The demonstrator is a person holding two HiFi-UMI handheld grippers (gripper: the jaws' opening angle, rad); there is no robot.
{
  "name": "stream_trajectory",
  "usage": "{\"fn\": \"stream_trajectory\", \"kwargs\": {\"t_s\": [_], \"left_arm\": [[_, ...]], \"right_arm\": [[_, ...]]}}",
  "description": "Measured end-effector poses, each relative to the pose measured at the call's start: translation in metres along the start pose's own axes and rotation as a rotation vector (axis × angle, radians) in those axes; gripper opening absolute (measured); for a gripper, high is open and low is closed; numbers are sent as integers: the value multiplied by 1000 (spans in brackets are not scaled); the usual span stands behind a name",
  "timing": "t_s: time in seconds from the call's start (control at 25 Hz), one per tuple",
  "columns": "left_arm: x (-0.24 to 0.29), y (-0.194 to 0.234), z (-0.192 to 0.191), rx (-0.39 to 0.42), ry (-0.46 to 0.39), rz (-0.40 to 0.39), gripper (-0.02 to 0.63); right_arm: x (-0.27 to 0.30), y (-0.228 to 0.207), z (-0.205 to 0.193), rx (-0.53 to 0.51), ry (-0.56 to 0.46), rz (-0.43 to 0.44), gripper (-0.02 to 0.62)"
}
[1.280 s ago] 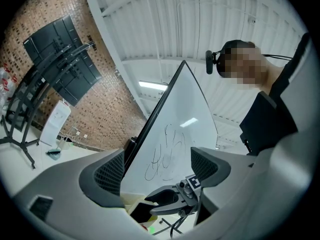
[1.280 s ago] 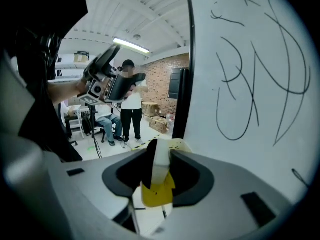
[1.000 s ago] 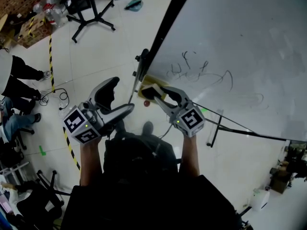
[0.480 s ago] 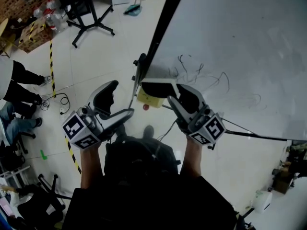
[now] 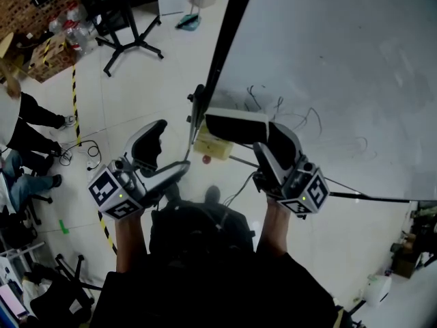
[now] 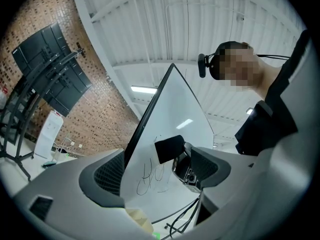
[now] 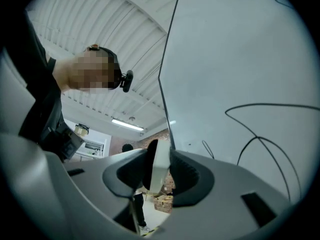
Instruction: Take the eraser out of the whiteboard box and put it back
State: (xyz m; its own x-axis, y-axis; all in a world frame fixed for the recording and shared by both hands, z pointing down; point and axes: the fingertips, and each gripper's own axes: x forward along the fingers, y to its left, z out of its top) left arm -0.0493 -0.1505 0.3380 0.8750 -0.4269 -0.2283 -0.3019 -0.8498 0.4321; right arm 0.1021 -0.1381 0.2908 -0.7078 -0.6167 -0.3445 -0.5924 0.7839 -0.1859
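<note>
My right gripper [image 5: 254,132] is shut on the eraser [image 5: 231,124], a black block with a white backing, and holds it up close to the whiteboard [image 5: 341,67] near the black scribbles [image 5: 280,108]. In the right gripper view the eraser [image 7: 159,169] stands edge-on between the two pads. Below it the yellow whiteboard box [image 5: 213,147] hangs at the board's lower corner. My left gripper [image 5: 162,157] is open and holds nothing, to the left of the box. From the left gripper view the eraser [image 6: 170,148] shows in front of the whiteboard [image 6: 172,109].
The board's black frame edge [image 5: 225,39] and its stand bars [image 5: 355,195] run beside my hands. A black tripod base [image 5: 126,22], yellow-black floor tape [image 5: 72,91] and seated people [image 5: 27,135] are at the left. A small red thing [image 5: 206,159] lies below the box.
The right gripper has lifted the eraser up out of the yellow box and tilted it toward the board. The left gripper has stayed almost where it was.
</note>
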Motion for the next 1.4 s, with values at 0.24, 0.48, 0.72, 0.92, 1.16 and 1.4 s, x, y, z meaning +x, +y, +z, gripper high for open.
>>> {"fn": "stream_trajectory", "kwargs": {"t_s": [0.24,0.48,0.72,0.92,1.16,1.4], "left_arm": [[5,-6,6,6,-11,-13,414],[10,-15,19,-12,-51,-39,414],[16,-24,33,2,-75,-61,414],[18,-30,39,2,-92,-78,414],[18,-35,43,6,-108,-96,414],[21,-45,49,10,-116,-119,414]], "right_arm": [[3,6,26,-32,-79,15,164],[8,9,47,-43,-148,32,164],[14,14,70,-58,-221,54,164],[10,18,89,-40,-291,68,164],[8,26,105,-50,-335,95,164],[9,32,107,-52,-330,109,164]]}}
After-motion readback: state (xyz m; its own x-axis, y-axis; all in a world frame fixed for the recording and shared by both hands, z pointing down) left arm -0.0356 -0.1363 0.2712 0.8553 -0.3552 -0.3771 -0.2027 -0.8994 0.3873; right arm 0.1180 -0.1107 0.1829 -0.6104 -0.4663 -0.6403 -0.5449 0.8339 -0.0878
